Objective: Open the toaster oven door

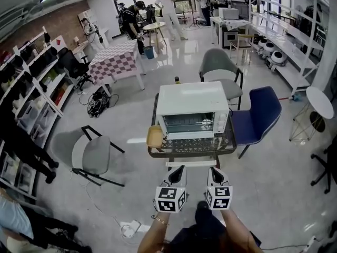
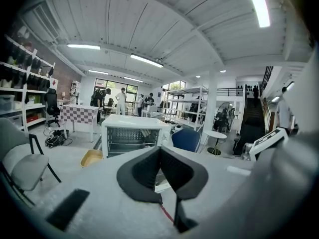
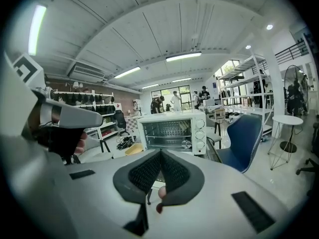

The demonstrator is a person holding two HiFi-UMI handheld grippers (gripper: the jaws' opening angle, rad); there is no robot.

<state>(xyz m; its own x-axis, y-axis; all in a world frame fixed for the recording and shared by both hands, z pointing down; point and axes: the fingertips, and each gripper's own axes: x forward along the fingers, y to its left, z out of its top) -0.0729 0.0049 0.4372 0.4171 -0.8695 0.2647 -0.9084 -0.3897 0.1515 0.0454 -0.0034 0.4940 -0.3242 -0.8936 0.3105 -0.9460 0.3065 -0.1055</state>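
though neither had reached anything yet, both hand-held grippers were clenched on nothing. the left gripper (image 1: 178, 168) had its dark pads (image 2: 144, 173) pressed tip to tip with no gap between them, and the right gripper (image 1: 212, 169) was closed the same way, empty. they hung side by side low in front of the person, just apart from each other. both pointed forward and tipped slightly downward, with the forearms (image 1: 158, 235) running out parallel beneath them.

straight ahead and well apart from them stood a small glass-topped table (image 1: 190, 154), and on it the white toaster oven (image 1: 192, 96), its front squared to the person. its glass door (image 1: 187, 124) was closed and upright. the door's long axis ran left to right, across the line the grippers pointed along. it filled the left and middle of the front, with the knobs (image 1: 221, 123) stacked in a column on the right. the left gripper therefore lined up with the door and the right more with the knob column, though neither looked closer in reach. i couldn't make out the handle from there.

to my eye the reach was barely under way. a tan dish (image 1: 155, 137) sat on the table's left corner just beside the oven, and a blue chair (image 1: 259, 115) stood off to the right.
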